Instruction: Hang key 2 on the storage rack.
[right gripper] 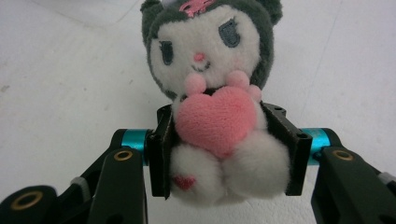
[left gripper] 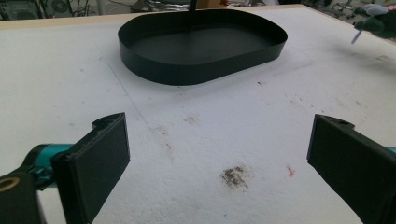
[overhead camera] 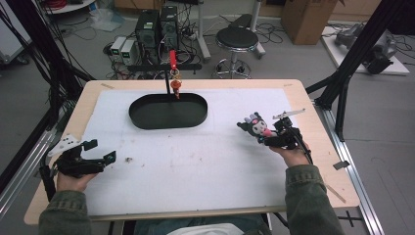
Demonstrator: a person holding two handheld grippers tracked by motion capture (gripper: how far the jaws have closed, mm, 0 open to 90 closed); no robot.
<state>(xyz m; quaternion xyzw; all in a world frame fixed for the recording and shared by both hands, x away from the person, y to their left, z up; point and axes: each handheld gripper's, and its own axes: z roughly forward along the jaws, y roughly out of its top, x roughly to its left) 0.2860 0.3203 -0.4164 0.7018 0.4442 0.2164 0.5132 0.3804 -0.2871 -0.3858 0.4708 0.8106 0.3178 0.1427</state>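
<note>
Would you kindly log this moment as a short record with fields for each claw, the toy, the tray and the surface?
left claw: open, holding nothing, low over the white mat
right claw: shut on the plush toy's body
plush toy: dark grey and white, pink heart on its front, facing the right claw's camera
tray: black, oval, nothing inside
white mat: stained, covers the wooden table

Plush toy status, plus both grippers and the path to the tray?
Right gripper shut on plush toy, jaws at its waist. Left gripper open, holding nothing, low over mat. Black tray empty; bare mat between it and toy.
</note>
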